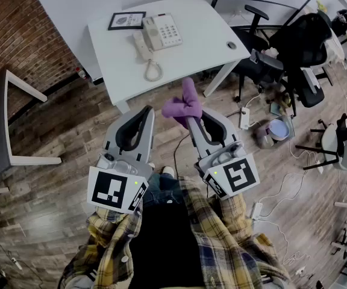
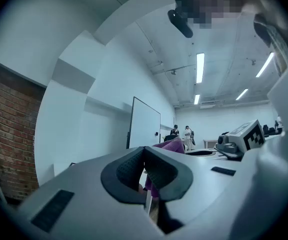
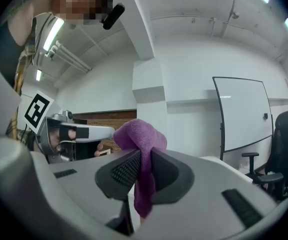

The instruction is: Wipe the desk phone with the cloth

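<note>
One purple cloth (image 1: 182, 101) sits pinched in the right gripper (image 1: 196, 119).

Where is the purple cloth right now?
Head view, centre: the cloth is clamped in the right gripper, above the floor, short of the white table with the phone.

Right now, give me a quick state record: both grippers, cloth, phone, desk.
left gripper: jaws together, nothing between them
right gripper: shut on the purple cloth, which bunches past the jaw tips
desk phone: on the white desk, beside a framed picture; coiled cord runs toward the near edge
position: both grippers over the wood floor, short of the desk
contact: cloth apart from the phone
wiping: not yet begun
</note>
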Demonstrator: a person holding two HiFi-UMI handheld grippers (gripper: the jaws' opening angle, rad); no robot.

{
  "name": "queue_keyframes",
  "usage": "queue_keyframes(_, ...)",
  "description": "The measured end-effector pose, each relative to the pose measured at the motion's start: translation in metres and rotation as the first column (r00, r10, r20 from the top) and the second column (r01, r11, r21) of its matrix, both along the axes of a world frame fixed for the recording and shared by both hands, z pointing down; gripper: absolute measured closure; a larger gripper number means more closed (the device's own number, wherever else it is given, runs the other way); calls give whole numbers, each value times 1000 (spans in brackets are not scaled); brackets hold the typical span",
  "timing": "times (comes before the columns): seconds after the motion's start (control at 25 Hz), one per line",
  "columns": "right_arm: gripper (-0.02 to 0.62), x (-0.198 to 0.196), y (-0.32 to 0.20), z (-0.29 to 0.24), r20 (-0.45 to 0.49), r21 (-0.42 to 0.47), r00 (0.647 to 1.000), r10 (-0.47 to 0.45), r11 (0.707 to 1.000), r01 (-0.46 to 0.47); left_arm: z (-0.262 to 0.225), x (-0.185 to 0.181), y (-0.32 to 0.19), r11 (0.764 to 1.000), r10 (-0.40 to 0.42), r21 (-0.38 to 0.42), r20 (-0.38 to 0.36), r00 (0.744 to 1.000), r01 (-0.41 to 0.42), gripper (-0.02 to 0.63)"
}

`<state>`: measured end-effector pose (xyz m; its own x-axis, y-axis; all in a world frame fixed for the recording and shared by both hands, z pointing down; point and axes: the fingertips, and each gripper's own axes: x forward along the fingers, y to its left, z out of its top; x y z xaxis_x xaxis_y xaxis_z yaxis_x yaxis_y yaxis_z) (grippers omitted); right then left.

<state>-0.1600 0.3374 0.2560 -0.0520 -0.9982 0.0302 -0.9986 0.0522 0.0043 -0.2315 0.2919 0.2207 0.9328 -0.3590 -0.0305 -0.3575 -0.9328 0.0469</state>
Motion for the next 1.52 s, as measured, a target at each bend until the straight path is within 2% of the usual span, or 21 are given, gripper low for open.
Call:
queue_keyframes(0.32, 535, 4, 3, -4, 4, 30, 1000, 6, 1000, -6, -2, 3, 1, 1000, 0, 7, 0, 1000, 0, 592)
queue_keyframes(0.84, 535, 26, 4, 2, 12, 32, 1000, -2, 999, 2, 1, 21, -1, 999, -25, 19, 2, 1000, 25, 592)
queue_keyframes(1.08, 535, 44, -30, 7, 24, 21, 1000, -4, 1000, 3, 8, 41, -35, 1000, -22, 8, 11, 1000, 22, 592)
queue_keyframes(1.52, 535, 91, -125, 8, 21, -9, 999, 44, 999, -43, 9, 90, -135, 1000, 24, -19, 15, 1000, -23, 592)
